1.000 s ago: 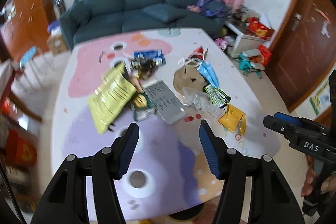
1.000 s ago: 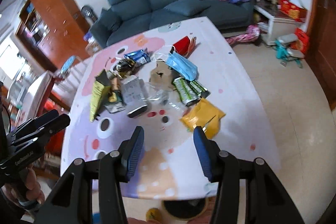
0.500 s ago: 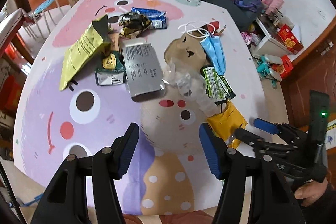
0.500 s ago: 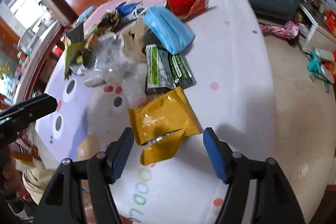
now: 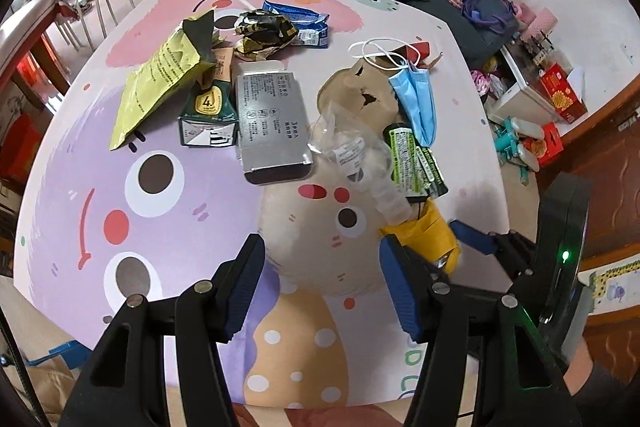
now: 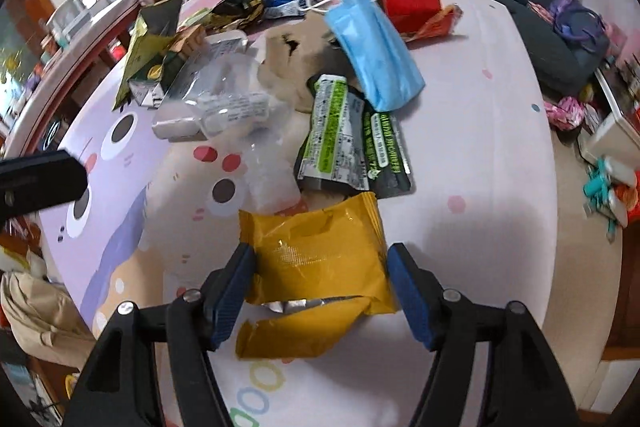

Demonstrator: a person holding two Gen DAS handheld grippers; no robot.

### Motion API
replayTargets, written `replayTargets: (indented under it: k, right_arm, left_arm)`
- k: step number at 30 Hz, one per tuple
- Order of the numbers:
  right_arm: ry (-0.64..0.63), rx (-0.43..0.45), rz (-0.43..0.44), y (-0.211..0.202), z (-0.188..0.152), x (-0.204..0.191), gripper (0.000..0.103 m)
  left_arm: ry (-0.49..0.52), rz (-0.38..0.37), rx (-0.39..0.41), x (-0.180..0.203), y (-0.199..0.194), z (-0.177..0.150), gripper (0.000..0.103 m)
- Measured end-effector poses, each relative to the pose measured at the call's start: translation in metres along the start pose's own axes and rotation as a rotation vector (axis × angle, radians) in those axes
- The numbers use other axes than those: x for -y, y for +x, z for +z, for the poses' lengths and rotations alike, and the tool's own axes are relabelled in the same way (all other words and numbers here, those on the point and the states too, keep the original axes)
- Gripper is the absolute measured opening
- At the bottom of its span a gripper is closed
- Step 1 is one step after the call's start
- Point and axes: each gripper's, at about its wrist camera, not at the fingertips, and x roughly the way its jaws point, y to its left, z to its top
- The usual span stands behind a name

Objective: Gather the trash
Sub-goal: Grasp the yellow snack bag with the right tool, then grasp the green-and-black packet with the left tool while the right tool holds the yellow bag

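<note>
While all trash lies uncollected on the surface (image 5: 168, 211), right fingers (image 6: 236, 279) straddle the yellow wrapper (image 6: 320, 259) unclenched; left fingers (image 5: 244, 287) hover released.

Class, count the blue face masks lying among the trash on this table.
1. The blue face mask lies at the far side of the pile, overlapping the green wrappers. Others may be hidden underneath.
</note>
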Motion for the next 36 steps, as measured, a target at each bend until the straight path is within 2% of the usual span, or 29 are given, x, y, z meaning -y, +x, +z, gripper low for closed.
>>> replayTargets:
  k: [4, 7, 9, 14, 16, 19, 23, 26, 31, 36]
  right_arm:
    - [0.019, -0.005, 0.038, -0.002, 0.000, 0.010, 0.059]
    - [0.031, -0.011, 0.068, -0.002, -0.002, 0.017, 0.048]
    - [0.046, -0.019, 0.094, -0.003, -0.005, 0.021, 0.038]
    - [0.145, -0.042, 0.151, -0.008, -0.010, 0.041, 0.020]
    - [0.175, -0.034, 0.144, -0.012, -0.011, 0.048, 0.014]
    - [0.223, 0.000, 0.128, -0.020, -0.008, 0.063, 0.012]
    - [0.271, 0.041, 0.102, -0.025, 0.000, 0.084, 0.011]
    - [0.286, 0.056, 0.095, -0.026, 0.005, 0.095, 0.011]
    - [0.289, 0.072, 0.098, -0.025, 0.013, 0.104, 0.011]
    - [0.295, 0.071, 0.108, -0.022, 0.012, 0.107, 0.011]
  left_arm:
    - [-0.003, -0.018, -0.003, 0.007, 0.004, 0.005, 0.058]
    - [0.011, -0.041, -0.007, 0.018, 0.007, 0.010, 0.058]
    - [0.029, -0.064, -0.007, 0.030, 0.010, 0.017, 0.058]
    - [0.075, -0.108, -0.011, 0.058, 0.021, 0.035, 0.058]
    - [0.078, -0.123, -0.023, 0.066, 0.029, 0.042, 0.058]
    - [0.073, -0.149, -0.048, 0.076, 0.041, 0.052, 0.058]
    - [0.072, -0.178, -0.080, 0.090, 0.060, 0.062, 0.048]
    - [0.061, -0.176, -0.111, 0.099, 0.077, 0.065, 0.047]
    - [0.042, -0.138, -0.154, 0.106, 0.103, 0.067, 0.045]
    - [0.041, -0.061, -0.156, 0.112, 0.115, 0.069, 0.045]
